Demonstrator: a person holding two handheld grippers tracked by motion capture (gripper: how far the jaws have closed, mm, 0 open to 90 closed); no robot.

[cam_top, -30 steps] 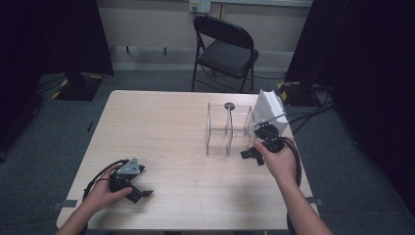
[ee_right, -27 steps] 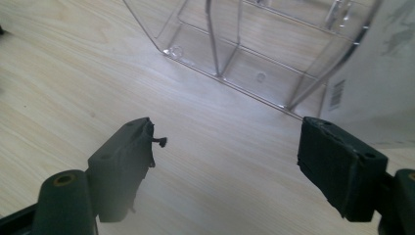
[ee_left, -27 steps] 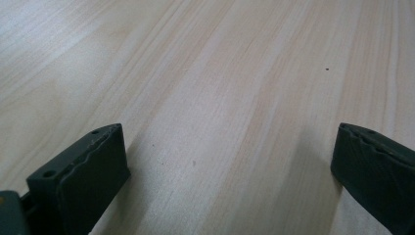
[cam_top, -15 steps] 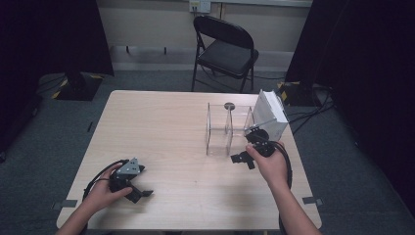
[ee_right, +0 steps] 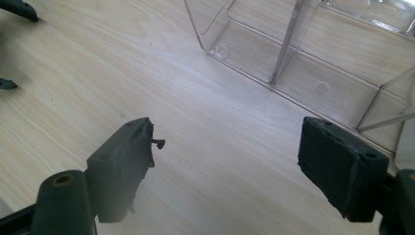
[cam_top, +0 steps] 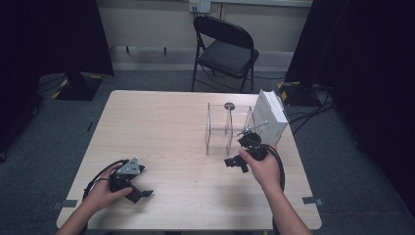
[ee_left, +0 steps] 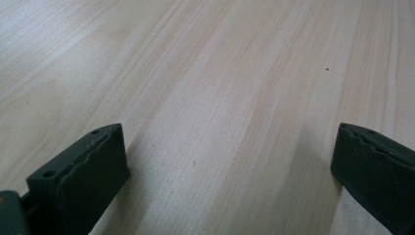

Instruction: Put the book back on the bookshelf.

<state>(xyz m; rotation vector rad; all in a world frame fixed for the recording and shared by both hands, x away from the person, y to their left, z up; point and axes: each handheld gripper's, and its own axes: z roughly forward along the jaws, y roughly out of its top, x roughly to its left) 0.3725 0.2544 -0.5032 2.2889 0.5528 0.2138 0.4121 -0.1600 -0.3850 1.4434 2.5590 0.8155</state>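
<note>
No readable text or brand on anything; white box (cam_top: pixel 270 117) too small/blurred to read. R gripper (cam_top: pixel 243 157) hovers low over table (cam_top: pixel 161 127), jaws wide apart, nothing btwn them, holding nothing. It sits just beside near wall of clear acrylic organizer (cam_top: pixel 224 128), not touching as far as visible; in right gripper view the organizer (ee_right: pixel 303 54) shows upright dividers, compartments bare. L gripper (cam_top: pixel 131 182) near table's front-left edge, well apart from organizer, jaws wide open over bare wood, empty. Small dark round thing (cam_top: pixel 229 105) behind organizer; unclear what.
</note>
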